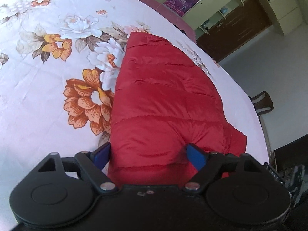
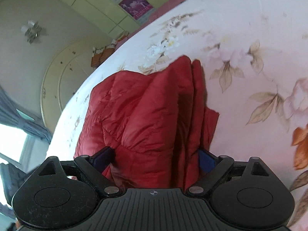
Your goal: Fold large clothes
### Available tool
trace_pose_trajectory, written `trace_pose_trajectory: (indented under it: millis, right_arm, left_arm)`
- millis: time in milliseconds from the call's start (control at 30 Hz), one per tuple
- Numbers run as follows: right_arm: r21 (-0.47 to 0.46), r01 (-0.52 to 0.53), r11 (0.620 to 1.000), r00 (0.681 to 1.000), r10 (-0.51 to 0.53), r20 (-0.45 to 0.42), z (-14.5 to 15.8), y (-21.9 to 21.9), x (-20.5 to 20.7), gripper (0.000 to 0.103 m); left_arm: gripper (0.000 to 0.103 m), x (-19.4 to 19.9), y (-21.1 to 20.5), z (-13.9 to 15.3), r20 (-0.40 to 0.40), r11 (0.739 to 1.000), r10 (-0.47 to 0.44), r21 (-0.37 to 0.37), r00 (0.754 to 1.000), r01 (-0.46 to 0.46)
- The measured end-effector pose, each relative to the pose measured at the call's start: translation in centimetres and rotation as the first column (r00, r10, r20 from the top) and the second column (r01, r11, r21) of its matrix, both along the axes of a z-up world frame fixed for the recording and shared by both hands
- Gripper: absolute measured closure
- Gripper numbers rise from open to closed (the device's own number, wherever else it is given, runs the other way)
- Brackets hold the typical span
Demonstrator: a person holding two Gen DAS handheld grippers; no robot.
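A red quilted puffer jacket [image 1: 163,100] lies folded into a narrow bundle on a floral bedsheet [image 1: 48,77]. My left gripper [image 1: 149,152] has its blue pads on both sides of the jacket's near end, with the padded fabric bulging between them. In the right wrist view the jacket [image 2: 146,111] shows as several stacked folds. My right gripper [image 2: 156,157] has its blue pads on either side of those folds, with thick fabric filling the gap.
The bed's edge [image 1: 256,104] runs down the right side of the left view, with floor and a dark chair [image 1: 262,104] beyond. Cabinets with purple posters [image 1: 181,0] stand behind. In the right view a wall and a window with curtains [image 2: 17,127] are at left.
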State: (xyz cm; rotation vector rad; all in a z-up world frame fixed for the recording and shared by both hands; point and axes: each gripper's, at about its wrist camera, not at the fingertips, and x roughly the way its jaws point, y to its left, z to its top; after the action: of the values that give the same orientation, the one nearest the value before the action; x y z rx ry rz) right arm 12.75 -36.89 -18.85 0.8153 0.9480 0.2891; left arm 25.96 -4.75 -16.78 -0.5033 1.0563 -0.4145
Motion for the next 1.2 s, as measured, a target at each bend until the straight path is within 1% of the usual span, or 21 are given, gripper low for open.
trace_pose_trajectory:
  millis: [33,67,100,133,200,233,300,367,433,567,667,767,833,967,1133,1200]
  right_arm:
    - [0.008,-0.003,1.0,1.0,0.003,-0.001,-0.2,0.0,0.1,0.012]
    - [0.013,-0.01,1.0,1.0,0.01,-0.003,-0.4,0.0,0.2,0.017]
    - [0.028,-0.019,0.999,1.0,0.019,-0.009,-0.7,-0.1,0.5,0.029]
    - [0.044,-0.023,0.999,1.0,0.024,-0.013,-0.9,-0.2,0.6,0.033]
    - [0.07,-0.032,0.997,0.999,0.033,-0.016,-1.0,-0.3,0.6,0.048]
    - [0.091,-0.029,0.995,0.999,0.031,-0.021,-1.1,-0.4,0.6,0.052]
    - [0.12,-0.026,0.992,0.999,0.028,-0.022,-0.9,-0.6,0.5,0.065]
    - [0.11,-0.03,0.993,1.0,0.031,-0.005,-0.2,-0.5,0.5,0.07]
    - [0.105,-0.042,0.994,0.999,0.041,0.015,0.6,-0.2,0.5,0.072]
    - [0.124,-0.07,0.99,0.996,0.062,0.066,2.0,1.5,1.0,0.074]
    - [0.142,-0.092,0.986,0.992,0.078,0.099,3.2,3.6,1.9,0.074]
    - [0.149,-0.117,0.982,0.987,0.099,0.123,4.2,6.4,3.1,0.074]
    - [0.144,-0.134,0.981,0.984,0.114,0.138,4.8,8.7,3.8,0.074]
    - [0.125,-0.152,0.98,0.978,0.131,0.16,5.9,14.9,5.3,0.074]
    - [0.103,-0.119,0.988,0.981,0.101,0.163,6.4,22.9,6.2,0.074]
    - [0.093,-0.11,0.99,0.982,0.094,0.165,6.5,26.4,6.9,0.074]
  left_arm:
    - [0.025,-0.1,0.0,0.1,0.006,1.0,-0.002,0.004,1.0,0.002]
    - [0.026,-0.3,-0.1,0.2,0.015,1.0,-0.005,0.01,1.0,0.005]
    - [0.029,-0.3,-0.2,0.3,0.022,1.0,-0.004,0.014,1.0,0.004]
    - [0.03,-0.4,-0.3,0.4,0.027,1.0,-0.001,0.018,1.0,0.001]
    - [0.034,-0.5,-0.5,0.7,0.035,1.0,0.005,0.029,0.999,-0.006]
    - [0.036,-0.7,-0.6,0.9,0.043,0.999,0.004,0.038,0.999,-0.006]
    - [0.039,-1.0,-1.0,1.4,0.067,0.998,-0.001,0.063,0.998,-0.003]
    - [0.042,-1.2,-1.2,2.1,0.086,0.997,-0.002,0.079,0.996,-0.005]
    - [0.046,-1.3,-1.1,2.8,0.109,0.996,0.002,0.091,0.994,-0.012]
    - [0.047,-1.3,0.1,5.1,0.152,0.991,0.017,0.125,0.988,-0.037]
    - [0.047,-0.9,1.9,6.8,0.175,0.987,0.034,0.149,0.984,-0.061]
    - [0.047,-0.5,4.6,8.2,0.208,0.983,0.05,0.163,0.977,-0.085]
    - [0.047,-0.1,6.9,8.8,0.224,0.981,0.061,0.165,0.973,-0.1]
    - [0.047,1.2,12.4,9.2,0.245,0.98,0.078,0.16,0.966,-0.12]
    - [0.047,3.8,20.0,9.1,0.251,0.984,0.06,0.149,0.966,-0.1]
    - [0.047,5.2,22.9,9.1,0.261,0.983,0.047,0.161,0.964,-0.091]
